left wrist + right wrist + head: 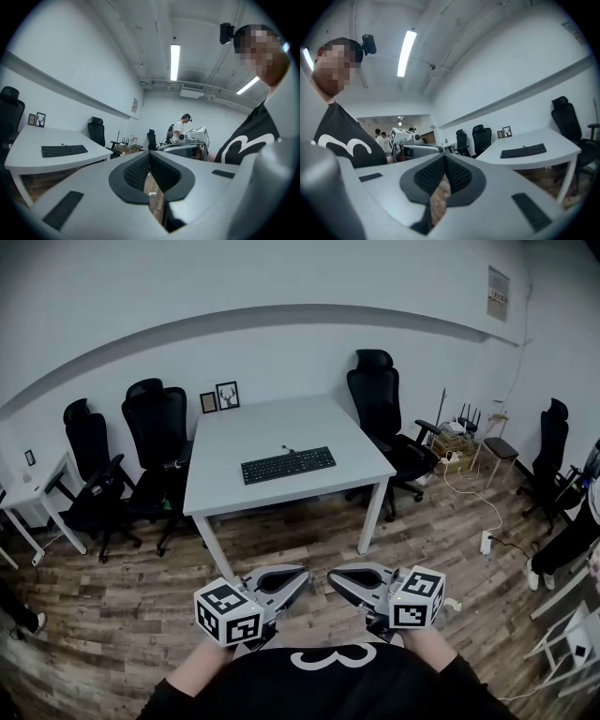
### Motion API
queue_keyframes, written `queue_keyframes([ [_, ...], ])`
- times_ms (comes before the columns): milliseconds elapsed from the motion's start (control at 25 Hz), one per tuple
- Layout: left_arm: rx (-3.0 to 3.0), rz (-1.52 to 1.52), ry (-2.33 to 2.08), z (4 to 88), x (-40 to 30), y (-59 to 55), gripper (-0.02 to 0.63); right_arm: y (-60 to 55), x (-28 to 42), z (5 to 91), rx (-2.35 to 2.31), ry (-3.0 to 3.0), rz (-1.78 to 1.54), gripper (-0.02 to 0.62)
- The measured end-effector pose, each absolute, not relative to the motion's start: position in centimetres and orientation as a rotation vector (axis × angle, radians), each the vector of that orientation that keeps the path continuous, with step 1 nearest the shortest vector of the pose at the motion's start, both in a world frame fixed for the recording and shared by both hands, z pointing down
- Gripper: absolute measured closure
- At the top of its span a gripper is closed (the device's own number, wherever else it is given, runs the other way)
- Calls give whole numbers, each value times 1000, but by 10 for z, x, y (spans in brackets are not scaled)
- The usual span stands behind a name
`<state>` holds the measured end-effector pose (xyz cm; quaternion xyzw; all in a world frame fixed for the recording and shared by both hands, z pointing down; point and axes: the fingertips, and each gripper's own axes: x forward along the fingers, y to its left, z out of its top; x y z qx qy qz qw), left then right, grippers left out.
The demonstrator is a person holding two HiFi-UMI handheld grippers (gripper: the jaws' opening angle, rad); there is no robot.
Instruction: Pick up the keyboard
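Note:
The black keyboard [288, 464] lies flat near the front edge of the white table [225, 442], far ahead of both grippers. It also shows in the left gripper view, keyboard [64, 150], and in the right gripper view, keyboard [523, 151]. My left gripper [305, 575] and right gripper [332, 577] are held close to my body, level, with their tips facing each other. Both are shut with nothing between the jaws, as the left gripper [149, 155] and right gripper [444, 157] show in their own views.
Black office chairs [155, 427] stand left of the table and another chair [380, 399] stands at its right. Two picture frames [218, 397] lean on the wall at the table's back. A small desk [28, 488] is far left. A power strip and cables [487, 540] lie on the wood floor right.

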<state>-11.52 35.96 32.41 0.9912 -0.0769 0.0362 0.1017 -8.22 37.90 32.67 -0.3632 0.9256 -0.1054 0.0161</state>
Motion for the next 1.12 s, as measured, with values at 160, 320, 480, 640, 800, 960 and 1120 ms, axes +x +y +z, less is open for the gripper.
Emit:
queue_keyframes([
  [160, 2906, 90, -221, 325, -105, 360, 592, 384, -71, 331, -1152, 2857, -340, 588],
  [320, 2886, 118, -202, 332, -96, 363, 592, 385, -59, 335, -1175, 2804, -379, 586],
  [480, 2839, 132, -190, 344, -89, 363, 592, 383, -48, 347, -1193, 2764, -445, 586],
  [640, 2805, 135, -190, 352, -85, 348, 593, 370, -47, 362, -1180, 2750, -516, 586],
  [800, 2779, 132, -178, 358, -78, 322, 593, 347, -38, 371, -1191, 2728, -544, 586],
  [960, 2752, 132, -164, 367, -60, 283, 592, 308, -12, 383, -1268, 2668, -589, 586],
  [1120, 2726, 159, -138, 375, -43, 237, 594, 259, 10, 384, -1309, 2623, -613, 586],
])
